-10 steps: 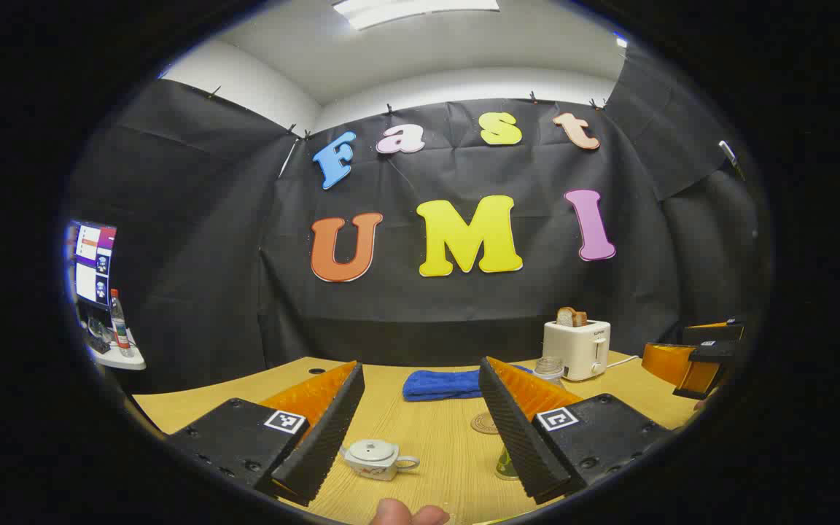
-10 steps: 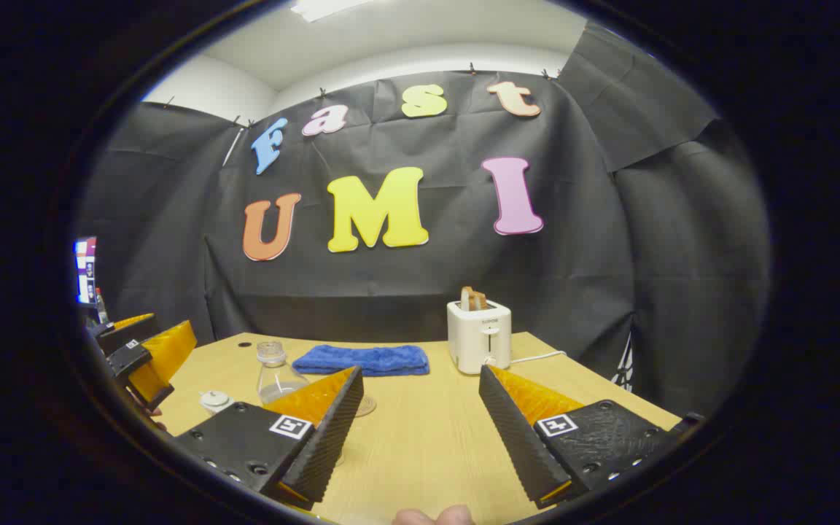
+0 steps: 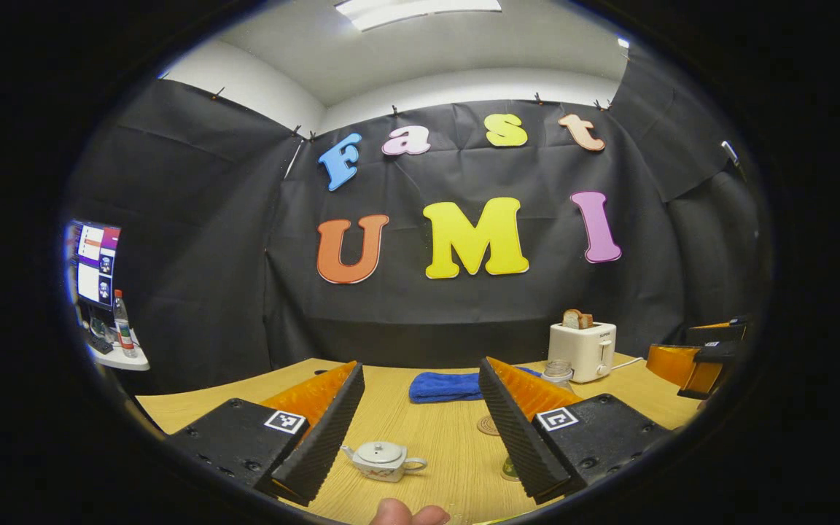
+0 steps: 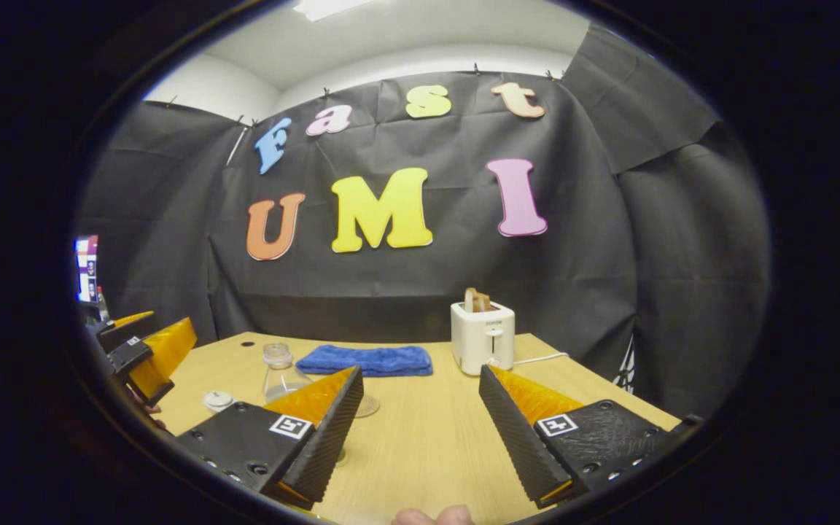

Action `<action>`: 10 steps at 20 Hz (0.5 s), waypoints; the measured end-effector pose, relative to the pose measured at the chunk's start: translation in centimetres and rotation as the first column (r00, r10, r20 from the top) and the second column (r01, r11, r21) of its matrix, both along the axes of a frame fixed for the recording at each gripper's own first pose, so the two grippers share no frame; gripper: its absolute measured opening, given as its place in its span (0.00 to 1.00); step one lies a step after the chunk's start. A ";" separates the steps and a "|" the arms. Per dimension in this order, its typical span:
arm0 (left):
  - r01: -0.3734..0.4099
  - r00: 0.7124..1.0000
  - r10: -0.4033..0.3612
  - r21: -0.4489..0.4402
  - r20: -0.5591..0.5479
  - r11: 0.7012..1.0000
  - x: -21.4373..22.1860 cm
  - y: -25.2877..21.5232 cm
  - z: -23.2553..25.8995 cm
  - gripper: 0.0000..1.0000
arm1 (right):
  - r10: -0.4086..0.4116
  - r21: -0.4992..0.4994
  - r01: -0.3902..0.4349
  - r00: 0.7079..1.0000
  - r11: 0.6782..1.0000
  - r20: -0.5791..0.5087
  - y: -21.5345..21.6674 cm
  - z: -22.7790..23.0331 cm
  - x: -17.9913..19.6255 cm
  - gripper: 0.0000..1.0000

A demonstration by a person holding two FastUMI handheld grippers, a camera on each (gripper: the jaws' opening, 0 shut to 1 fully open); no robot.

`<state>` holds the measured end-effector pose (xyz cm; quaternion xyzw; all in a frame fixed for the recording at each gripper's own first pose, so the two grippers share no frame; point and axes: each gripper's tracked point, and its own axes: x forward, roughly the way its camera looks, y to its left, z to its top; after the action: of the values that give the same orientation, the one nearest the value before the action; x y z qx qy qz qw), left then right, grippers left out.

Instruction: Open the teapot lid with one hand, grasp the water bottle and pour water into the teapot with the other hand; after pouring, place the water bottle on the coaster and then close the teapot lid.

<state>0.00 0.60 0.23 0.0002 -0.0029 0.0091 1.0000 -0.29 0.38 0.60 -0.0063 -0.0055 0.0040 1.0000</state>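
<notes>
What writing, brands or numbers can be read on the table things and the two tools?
Toaster: small brand mark on its front, too blurred to read.
Left gripper: square black-and-white patterns, no words.
Right gripper: same patterns, no words.

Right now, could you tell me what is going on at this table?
A person holds a tool in each hand above a wooden table, and both are open and empty. The left tool hangs over the small white teapot, whose lid is on. The right tool points across the table, with the clear water bottle just to its left. The coaster, a blue towel and a toaster sit farther back. Nothing is grasped.
</notes>
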 end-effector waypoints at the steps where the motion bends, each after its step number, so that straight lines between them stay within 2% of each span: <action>1: -0.003 1.000 0.003 0.000 0.001 1.000 0.1 0.1 0.0 0.98 | 0.000 -0.008 0.000 1.000 1.000 0.006 0.0 0.2 -0.1 0.92; 3: -0.008 1.000 0.008 -0.001 0.001 1.000 0.0 0.3 -0.1 0.99 | 0.003 -0.015 -0.003 1.000 1.000 0.017 0.2 0.5 -0.2 0.96; 4: -0.009 1.000 0.009 -0.003 0.002 1.000 0.0 0.4 0.0 0.99 | 0.004 -0.018 -0.004 1.000 1.000 0.023 0.3 0.6 -0.3 0.92; 6: -0.012 1.000 0.012 -0.003 0.004 1.000 0.0 0.6 0.1 0.99 | 0.009 -0.029 -0.008 1.000 1.000 0.030 0.5 0.7 -0.5 0.92; 7: -0.014 1.000 0.014 -0.002 0.005 1.000 0.1 0.7 0.1 0.99 | 0.011 -0.035 -0.010 0.999 0.999 0.033 0.6 0.7 -0.6 0.96; 8: -0.015 1.000 0.015 -0.002 0.003 1.000 0.0 0.7 0.1 0.99 | 0.014 -0.036 -0.013 0.999 0.999 0.035 0.7 0.8 -0.7 0.93; 10: -0.015 1.000 0.015 -0.002 0.002 1.000 0.0 0.6 0.1 0.98 | 0.019 -0.037 -0.018 0.999 0.999 0.041 0.9 1.0 -0.8 0.96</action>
<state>-0.02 1.21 0.37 -0.0008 -0.0037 0.0166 0.9999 -1.14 1.27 1.58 -0.0249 -0.0261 0.0132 0.9993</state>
